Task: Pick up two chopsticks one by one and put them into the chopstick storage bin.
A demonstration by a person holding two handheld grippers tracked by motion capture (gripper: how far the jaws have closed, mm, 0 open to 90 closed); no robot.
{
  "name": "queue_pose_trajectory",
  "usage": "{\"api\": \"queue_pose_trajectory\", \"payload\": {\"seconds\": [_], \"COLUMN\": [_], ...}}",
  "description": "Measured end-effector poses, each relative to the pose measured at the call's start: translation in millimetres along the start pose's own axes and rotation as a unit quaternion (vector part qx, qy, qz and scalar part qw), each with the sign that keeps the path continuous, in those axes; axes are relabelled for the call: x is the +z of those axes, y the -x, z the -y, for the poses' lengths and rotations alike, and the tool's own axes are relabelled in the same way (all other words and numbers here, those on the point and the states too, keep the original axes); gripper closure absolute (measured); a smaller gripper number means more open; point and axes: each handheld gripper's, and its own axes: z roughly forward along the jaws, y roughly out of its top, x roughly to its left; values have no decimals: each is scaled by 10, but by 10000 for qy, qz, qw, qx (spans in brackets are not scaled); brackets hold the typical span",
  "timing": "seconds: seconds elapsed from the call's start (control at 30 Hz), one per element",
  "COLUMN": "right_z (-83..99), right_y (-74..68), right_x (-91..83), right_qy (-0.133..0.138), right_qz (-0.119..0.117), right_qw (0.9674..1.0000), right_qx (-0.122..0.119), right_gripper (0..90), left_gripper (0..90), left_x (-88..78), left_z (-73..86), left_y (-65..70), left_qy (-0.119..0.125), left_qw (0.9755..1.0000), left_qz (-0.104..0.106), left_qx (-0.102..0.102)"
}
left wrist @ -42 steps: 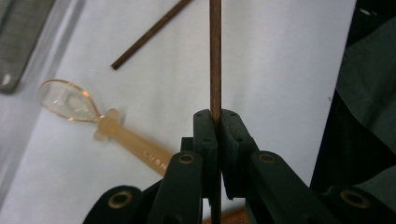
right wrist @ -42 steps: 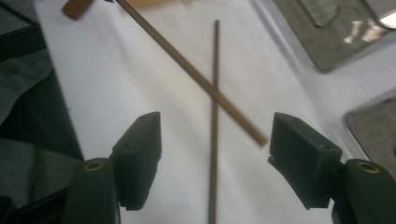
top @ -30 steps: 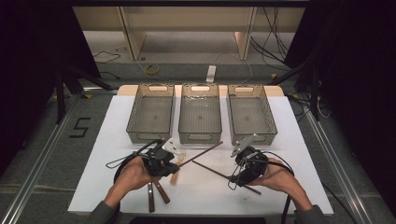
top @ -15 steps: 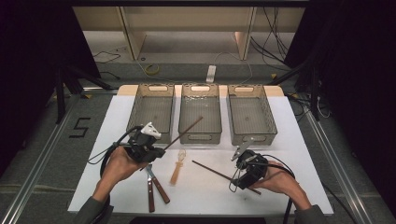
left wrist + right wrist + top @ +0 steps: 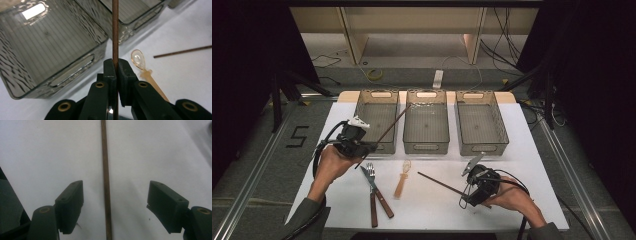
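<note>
left gripper (image 5: 362,146), left of frame: jaws clamped on one brown stick (image 5: 393,124), aimed over the left bin (image 5: 377,120) | right gripper (image 5: 472,175), lower right: jaws held wide apart around the second stick (image 5: 106,180) on the white table (image 5: 512,165) | tip: stick should be kept centered before the squeeze

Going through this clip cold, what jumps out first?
The left gripper is shut on a dark chopstick that slants up over the three grey bins. At lower right, the right gripper stands open astride a second chopstick lying on the white table.
</note>
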Motion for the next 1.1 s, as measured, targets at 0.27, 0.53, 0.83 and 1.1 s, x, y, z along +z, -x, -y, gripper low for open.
{"api": "queue_pose_trajectory", "payload": {"seconds": [0.27, 0.53, 0.83, 1.1], "right_z": [45, 69, 103, 105], "right_y": [-20, -68, -79, -81], "right_x": [8, 2, -7, -12], "right_qy": [-28, 46, 67, 59], "right_qz": [-11, 11, -3, -13], "right_qw": [10000, 10000, 10000, 9999], "right_qx": [-20, -39, -72, -102], "right_gripper": [293, 289, 289, 289], "left_gripper": [854, 854, 853, 853], "left_x": [16, 63, 179, 331], "left_z": [-151, -321, -424, -433], "left_y": [-194, -428, -612, -806], "left_qy": [46, 99, 46, 10], "left_qw": [9994, 9974, 9951, 9922], "left_qz": [-234, -494, -668, -702], "left_qx": [-257, -508, -725, -1031]}}
